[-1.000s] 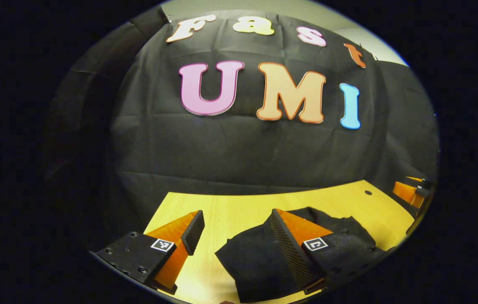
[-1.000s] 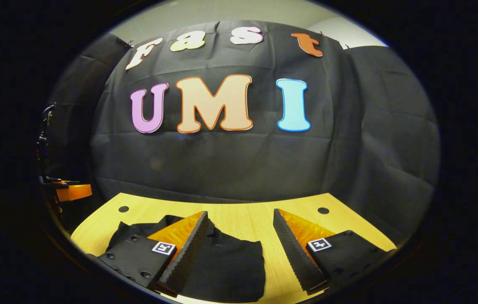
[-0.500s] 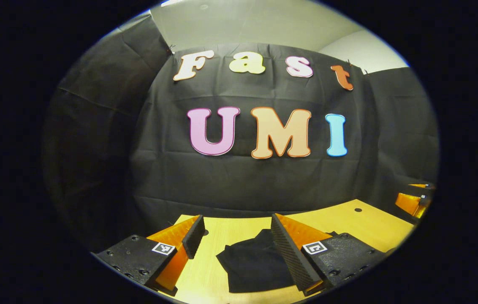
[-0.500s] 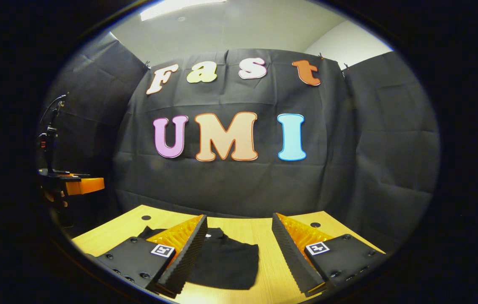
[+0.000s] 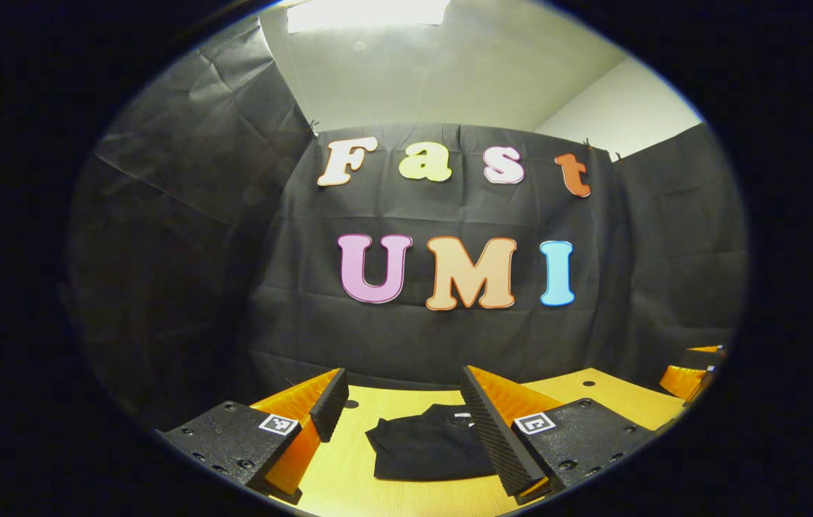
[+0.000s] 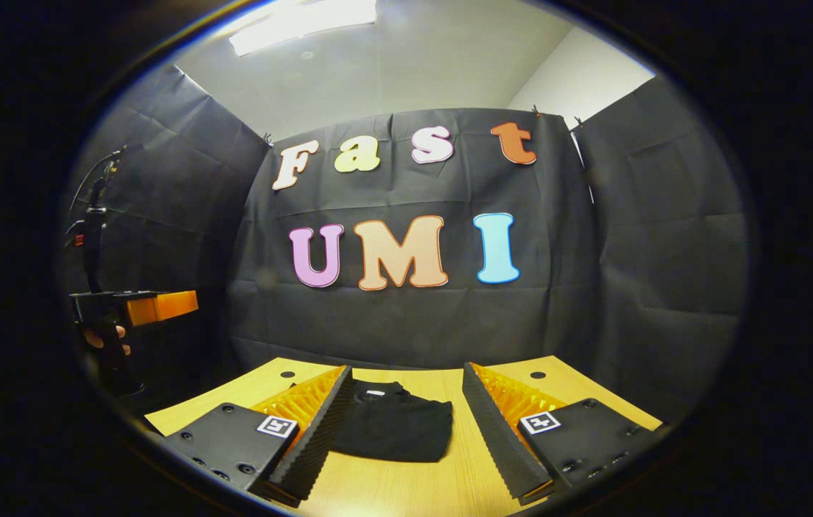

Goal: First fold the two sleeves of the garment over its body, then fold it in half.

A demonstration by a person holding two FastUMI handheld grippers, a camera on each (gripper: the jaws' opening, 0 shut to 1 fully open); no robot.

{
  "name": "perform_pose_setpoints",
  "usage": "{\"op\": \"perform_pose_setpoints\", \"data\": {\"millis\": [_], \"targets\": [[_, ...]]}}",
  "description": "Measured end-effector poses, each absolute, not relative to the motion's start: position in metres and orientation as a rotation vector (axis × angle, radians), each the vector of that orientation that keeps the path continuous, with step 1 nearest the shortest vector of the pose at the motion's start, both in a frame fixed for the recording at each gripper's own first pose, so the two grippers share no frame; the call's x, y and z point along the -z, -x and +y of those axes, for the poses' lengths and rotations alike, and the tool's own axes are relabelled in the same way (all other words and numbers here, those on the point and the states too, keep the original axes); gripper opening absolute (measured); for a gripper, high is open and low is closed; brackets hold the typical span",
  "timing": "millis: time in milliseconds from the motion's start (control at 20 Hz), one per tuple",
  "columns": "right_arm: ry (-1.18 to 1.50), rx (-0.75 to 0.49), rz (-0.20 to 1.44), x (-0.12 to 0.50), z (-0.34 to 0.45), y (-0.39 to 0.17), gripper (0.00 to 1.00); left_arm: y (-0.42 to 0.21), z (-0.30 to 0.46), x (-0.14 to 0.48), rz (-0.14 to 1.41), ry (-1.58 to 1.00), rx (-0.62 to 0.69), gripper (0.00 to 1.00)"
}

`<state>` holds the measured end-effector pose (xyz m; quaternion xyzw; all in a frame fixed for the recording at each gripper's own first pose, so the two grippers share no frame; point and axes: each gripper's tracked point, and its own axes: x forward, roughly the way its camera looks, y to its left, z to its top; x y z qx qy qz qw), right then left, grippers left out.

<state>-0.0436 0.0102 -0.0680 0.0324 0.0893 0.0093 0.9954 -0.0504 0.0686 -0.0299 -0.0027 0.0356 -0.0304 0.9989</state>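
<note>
— So, how far along are we?

— From my seat, nearly done, I'd judge. The black cloth garment [image 6: 392, 429] lies on the pale wooden table [image 6: 449, 481] as a small compact bundle, with no sleeve sticking out that I can make out. It looks folded in half already, though I can't count the layers.

— And the claws?

— My left gripper [image 5: 406, 424] has its jaws spread wide with nothing between them; the garment sits on the table beyond its fingers [image 5: 493, 431]. My right gripper [image 6: 406, 424] is spread the same way, holding nothing, above the table with the bundle ahead.

— Anything left?

— Perhaps squaring the edges; the near hem looks slightly uneven. Otherwise I'd call it finished.

— Can you see the other tool?

— Yes, in the right gripper view, at the left edge, a hand [image 6: 101, 337] holds it well away from the cloth.
</note>
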Motion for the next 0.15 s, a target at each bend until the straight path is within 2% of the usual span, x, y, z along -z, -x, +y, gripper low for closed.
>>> {"op": "perform_pose_setpoints", "data": {"millis": [50, 100, 150], "targets": [[-0.067, -0.023, 0.166, 0.063, 0.011, 0.050, 0.96, 0.056, 0.068, 0.027, 0.072, -0.005, 0.061, 0.92], [-0.068, -0.026, 0.158, 0.060, 0.010, 0.056, 0.99, 0.061, 0.068, 0.024, 0.074, -0.013, 0.061, 0.92], [-0.069, -0.032, 0.155, 0.058, 0.010, 0.062, 0.94, 0.066, 0.067, 0.019, 0.071, -0.015, 0.061, 0.93]]}}
